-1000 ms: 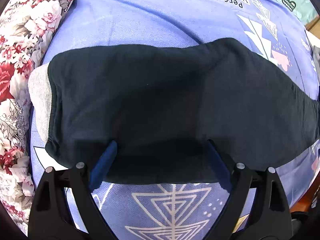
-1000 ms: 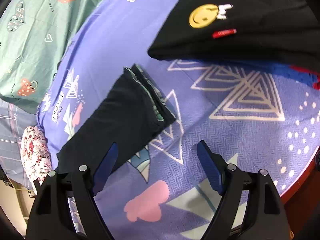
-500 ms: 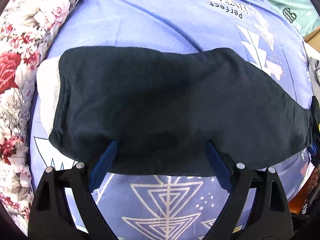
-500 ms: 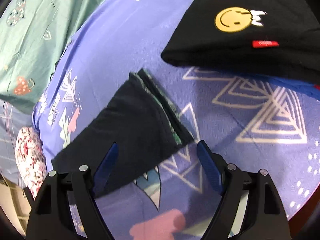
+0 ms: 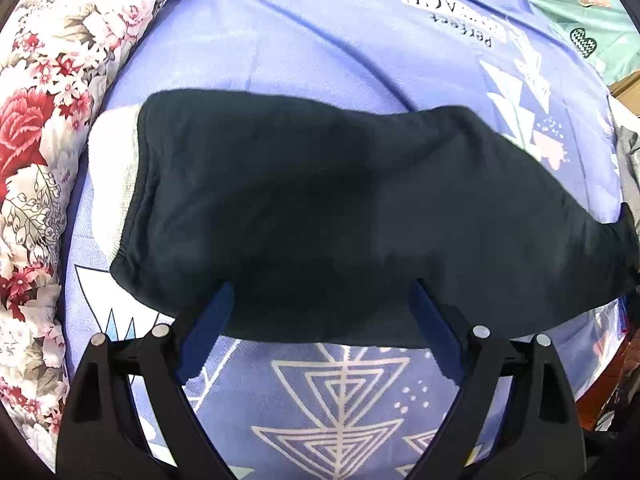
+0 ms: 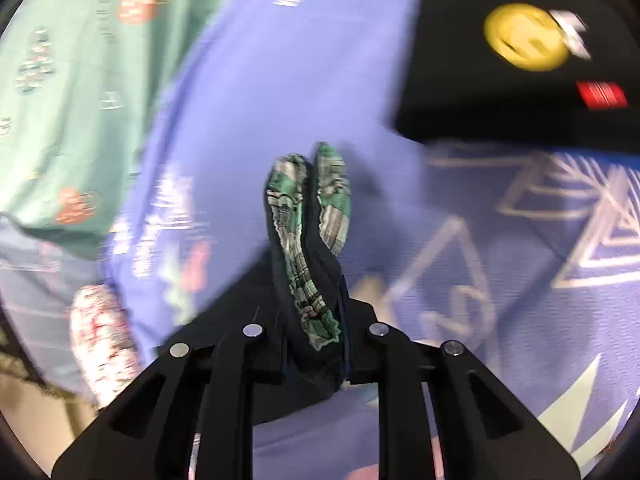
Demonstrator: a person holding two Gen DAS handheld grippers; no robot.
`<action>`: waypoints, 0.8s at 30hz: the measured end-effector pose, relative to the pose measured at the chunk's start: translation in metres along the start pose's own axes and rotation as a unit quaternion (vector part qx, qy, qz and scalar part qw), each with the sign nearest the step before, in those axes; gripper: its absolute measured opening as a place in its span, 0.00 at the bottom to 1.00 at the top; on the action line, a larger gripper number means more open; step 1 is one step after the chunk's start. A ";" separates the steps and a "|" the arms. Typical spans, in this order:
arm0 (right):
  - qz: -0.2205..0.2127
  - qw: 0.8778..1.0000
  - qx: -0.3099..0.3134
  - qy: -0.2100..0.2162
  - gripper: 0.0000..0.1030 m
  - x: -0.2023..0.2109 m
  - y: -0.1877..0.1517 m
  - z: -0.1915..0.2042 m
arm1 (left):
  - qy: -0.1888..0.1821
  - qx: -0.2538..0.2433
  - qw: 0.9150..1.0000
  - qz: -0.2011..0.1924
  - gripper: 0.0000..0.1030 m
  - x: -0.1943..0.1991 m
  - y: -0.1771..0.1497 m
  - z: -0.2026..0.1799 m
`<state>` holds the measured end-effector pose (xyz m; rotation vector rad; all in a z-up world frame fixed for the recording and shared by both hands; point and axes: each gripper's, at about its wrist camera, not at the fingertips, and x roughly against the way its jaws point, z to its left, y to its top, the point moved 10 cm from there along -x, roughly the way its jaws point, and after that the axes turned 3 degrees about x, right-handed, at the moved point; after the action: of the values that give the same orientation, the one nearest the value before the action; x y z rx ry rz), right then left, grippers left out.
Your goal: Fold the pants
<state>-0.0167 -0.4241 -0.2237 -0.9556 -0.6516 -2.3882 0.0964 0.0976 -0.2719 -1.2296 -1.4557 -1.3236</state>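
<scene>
The dark pants [image 5: 320,208] lie folded lengthwise across the blue patterned bedspread [image 5: 320,40], with a grey waistband [image 5: 114,176] at the left end. My left gripper [image 5: 320,304] is open, its blue pads hovering at the pants' near edge. In the right wrist view my right gripper [image 6: 312,332] is shut on the pants' leg cuffs [image 6: 308,240], whose green patterned lining shows and stands up between the jaws.
A black folded garment with a yellow smiley patch [image 6: 528,36] lies at the far right. A floral pillow [image 5: 40,120] lines the left side. A green sheet [image 6: 80,60] lies beyond the bedspread.
My right gripper moved onto the leg cuffs, closed on them and lifted them. My left gripper pulled back slightly and stays open.
</scene>
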 end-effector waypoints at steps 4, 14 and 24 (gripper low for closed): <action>0.017 0.996 0.057 0.061 0.18 0.001 -0.009 0.067 | -0.011 0.009 1.000 -0.015 0.88 0.013 0.005 0.005; 0.176 0.956 0.205 0.116 0.18 -0.098 -0.117 0.189 | 0.000 0.011 0.999 -0.031 0.88 0.037 0.004 0.019; 0.260 0.909 0.320 0.058 0.19 -0.167 -0.184 0.203 | 0.005 0.036 0.999 -0.019 0.88 0.034 -0.011 0.036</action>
<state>0.0824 -0.1208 -0.2602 -0.5896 -0.9169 -1.5845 0.0801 0.1383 -0.2466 -1.1522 -1.5126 -1.2894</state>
